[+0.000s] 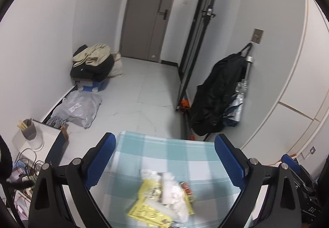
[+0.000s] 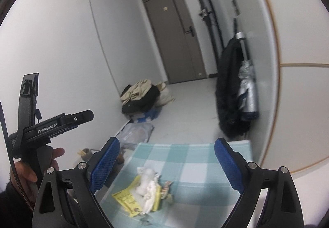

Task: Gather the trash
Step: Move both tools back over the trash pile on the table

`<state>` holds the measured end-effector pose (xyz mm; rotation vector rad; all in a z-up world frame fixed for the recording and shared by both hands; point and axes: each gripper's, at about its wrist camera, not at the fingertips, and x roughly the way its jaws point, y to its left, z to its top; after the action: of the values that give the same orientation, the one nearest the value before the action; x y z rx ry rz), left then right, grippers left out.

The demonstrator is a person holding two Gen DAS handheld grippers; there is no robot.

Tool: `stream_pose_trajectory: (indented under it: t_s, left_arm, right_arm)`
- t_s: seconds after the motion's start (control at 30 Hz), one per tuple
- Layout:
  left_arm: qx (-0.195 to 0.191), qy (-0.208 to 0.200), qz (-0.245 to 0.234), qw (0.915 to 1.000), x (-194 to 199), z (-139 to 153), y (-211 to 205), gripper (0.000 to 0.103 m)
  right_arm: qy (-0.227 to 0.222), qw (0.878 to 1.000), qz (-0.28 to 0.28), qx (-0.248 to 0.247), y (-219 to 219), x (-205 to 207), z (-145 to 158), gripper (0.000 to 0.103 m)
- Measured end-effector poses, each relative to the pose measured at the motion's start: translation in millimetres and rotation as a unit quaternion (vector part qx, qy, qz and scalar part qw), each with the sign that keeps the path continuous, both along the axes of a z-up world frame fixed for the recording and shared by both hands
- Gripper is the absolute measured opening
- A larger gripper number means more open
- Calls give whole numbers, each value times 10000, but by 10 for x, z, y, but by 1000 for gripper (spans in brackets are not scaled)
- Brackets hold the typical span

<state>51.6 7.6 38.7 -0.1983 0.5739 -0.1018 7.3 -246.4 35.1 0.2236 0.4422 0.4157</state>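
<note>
Left gripper (image 1: 164, 162): jaws spread wide, nothing between the pads.
Right gripper (image 2: 166, 164): jaws spread wide, gripping nothing.
Trash (image 1: 164, 197): small heap of white tissue, yellow wrapper and a red scrap, lying on the checked tablecloth (image 1: 164, 149), at 6 o'clock in both views, below the fingertips and clear of them.
Hand (image 2: 26, 174): at 8 o'clock in the right view, holding the left gripper's handle.
Clothes pile (image 1: 92, 61): on the floor at 10 o'clock.
Door (image 1: 148, 14): at 12 o'clock.
</note>
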Motion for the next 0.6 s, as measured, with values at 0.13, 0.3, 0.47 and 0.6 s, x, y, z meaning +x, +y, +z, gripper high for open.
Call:
stream_pose_trajectory:
  t_s: [0.13, 0.3, 0.47, 0.6]
  left_arm:
    - [-28, 132, 125, 9998, 22, -179, 210, 95]
    - [-162, 292, 280, 9990, -36, -390, 467, 95]
    - [-298, 493, 275, 9980, -18, -542, 634, 95]
    - [-372, 642, 218, 9970, -15, -581, 674, 95]
  right_arm:
    - [143, 9997, 139, -136, 280, 90, -134, 94]
    - [345, 9984, 244, -375, 579, 206, -332, 94]
    - [593, 9953, 338, -680, 788, 312, -519, 94]
    - [863, 9910, 512, -884, 871, 408, -626, 94]
